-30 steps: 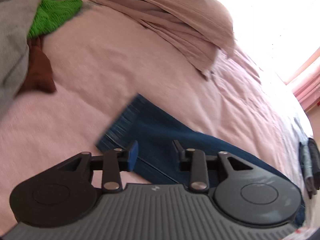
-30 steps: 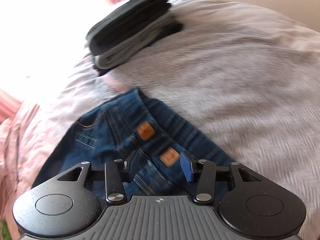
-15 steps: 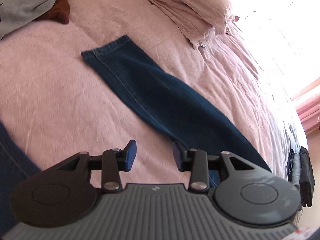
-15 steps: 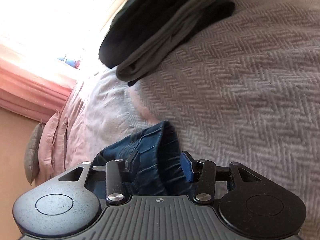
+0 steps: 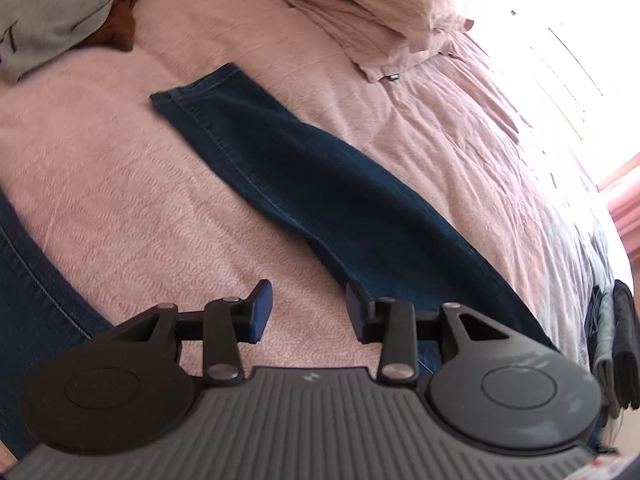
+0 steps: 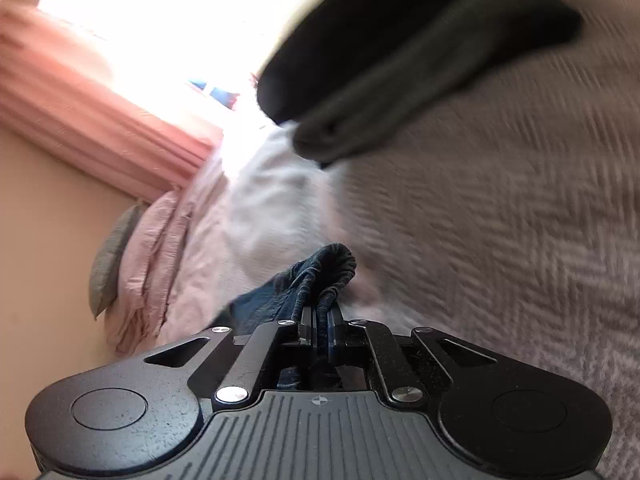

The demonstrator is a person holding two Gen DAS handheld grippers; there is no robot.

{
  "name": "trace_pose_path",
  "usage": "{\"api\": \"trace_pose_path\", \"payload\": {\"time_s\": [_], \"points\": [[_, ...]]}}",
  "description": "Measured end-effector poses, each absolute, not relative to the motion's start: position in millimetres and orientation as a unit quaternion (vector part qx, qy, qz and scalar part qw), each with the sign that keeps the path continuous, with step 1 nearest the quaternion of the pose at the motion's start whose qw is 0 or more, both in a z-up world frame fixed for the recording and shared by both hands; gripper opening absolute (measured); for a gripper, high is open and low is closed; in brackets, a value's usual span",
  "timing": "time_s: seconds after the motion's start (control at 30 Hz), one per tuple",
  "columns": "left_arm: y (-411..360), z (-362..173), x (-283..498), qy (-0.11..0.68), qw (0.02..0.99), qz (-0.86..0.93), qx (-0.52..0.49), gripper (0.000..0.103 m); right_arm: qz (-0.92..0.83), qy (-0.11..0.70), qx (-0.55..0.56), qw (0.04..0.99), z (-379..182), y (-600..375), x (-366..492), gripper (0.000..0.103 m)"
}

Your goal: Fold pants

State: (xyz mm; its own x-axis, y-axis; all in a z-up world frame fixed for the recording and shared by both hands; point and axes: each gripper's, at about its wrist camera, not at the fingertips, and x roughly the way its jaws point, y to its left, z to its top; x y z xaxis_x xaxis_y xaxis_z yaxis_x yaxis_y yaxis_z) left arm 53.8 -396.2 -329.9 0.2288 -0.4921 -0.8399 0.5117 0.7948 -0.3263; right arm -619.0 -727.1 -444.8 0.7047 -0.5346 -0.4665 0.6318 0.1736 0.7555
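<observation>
Pinching a bunched fold of the dark blue jeans (image 6: 320, 280), my right claw (image 6: 320, 320) has just snapped its jaws closed on the denim, which puckers up between the pads. My left claw (image 5: 308, 312) hovers with its jaws apart and nothing between them, over the pink bedspread (image 5: 140, 200), its right fingertip (image 5: 356, 312) just beside the near edge of one jeans leg. That leg lies flat and straight across the bed, running away to its hem at upper left. Beyond my right claw sits a stack of folded dark clothes (image 6: 420, 60) on the bed. Farther off past the left claw lie a rumpled pink pillow (image 5: 380, 12) and a heap of grey and green garments (image 5: 60, 12).
</observation>
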Motion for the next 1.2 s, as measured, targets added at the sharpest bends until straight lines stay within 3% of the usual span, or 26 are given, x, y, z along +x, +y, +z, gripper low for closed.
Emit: {"api": "trace_pose_path", "payload": {"time_s": [0.1,0.2,0.33,0.4,0.47,0.53,0.63,0.8,0.83,0.87,0.9,1.0,1.07,1.13,1.2], "points": [[-404,-331,48,0.528,0.787,-0.320,0.017,0.034,-0.422,0.070,0.427,0.796,-418,-699,-610,0.002],[-409,-337,45,0.539,0.783,-0.309,0.009,0.034,-0.563,0.267,0.376,0.686,-452,-715,-591,0.000],[-409,-329,39,0.525,0.788,-0.321,0.029,0.038,-0.566,0.137,0.472,0.662,-438,-709,-631,0.004],[-404,-329,42,0.526,0.788,-0.319,0.023,0.038,-0.518,0.098,0.501,0.686,-426,-702,-637,0.015],[-399,-330,46,0.529,0.788,-0.314,0.015,0.038,-0.464,0.092,0.527,0.706,-423,-696,-631,0.025],[-395,-333,49,0.532,0.788,-0.310,0.008,0.038,-0.434,0.110,0.540,0.713,-428,-701,-615,0.026],[-391,-336,54,0.540,0.784,-0.307,0.004,0.038,-0.422,0.121,0.566,0.698,-447,-708,-611,0.026],[-383,-332,58,0.535,0.785,-0.311,0.017,0.038,-0.381,0.039,0.618,0.687,-475,-722,-622,0.025],[-382,-331,60,0.534,0.787,-0.309,0.020,0.038,-0.372,0.037,0.613,0.696,-474,-725,-621,0.021],[-380,-331,61,0.534,0.787,-0.307,0.020,0.038,-0.370,0.044,0.600,0.708,-470,-727,-615,0.003],[-379,-331,61,0.534,0.788,-0.306,0.019,0.038,-0.376,0.063,0.577,0.722,-462,-727,-608,0.000],[-375,-329,61,0.523,0.791,-0.316,0.017,0.038,-0.415,0.079,0.490,0.763,-432,-716,-597,0.000],[-376,-329,61,0.512,0.796,-0.320,0.030,0.038,-0.479,0.152,0.442,0.743,-435,-709,-588,0.000],[-379,-332,67,0.512,0.795,-0.321,0.042,0.038,-0.520,0.214,0.462,0.686,-456,-712,-589,0.000],[-383,-334,79,0.511,0.795,-0.323,0.052,0.038,-0.520,0.149,0.522,0.659,-457,-711,-608,0.000]]}}
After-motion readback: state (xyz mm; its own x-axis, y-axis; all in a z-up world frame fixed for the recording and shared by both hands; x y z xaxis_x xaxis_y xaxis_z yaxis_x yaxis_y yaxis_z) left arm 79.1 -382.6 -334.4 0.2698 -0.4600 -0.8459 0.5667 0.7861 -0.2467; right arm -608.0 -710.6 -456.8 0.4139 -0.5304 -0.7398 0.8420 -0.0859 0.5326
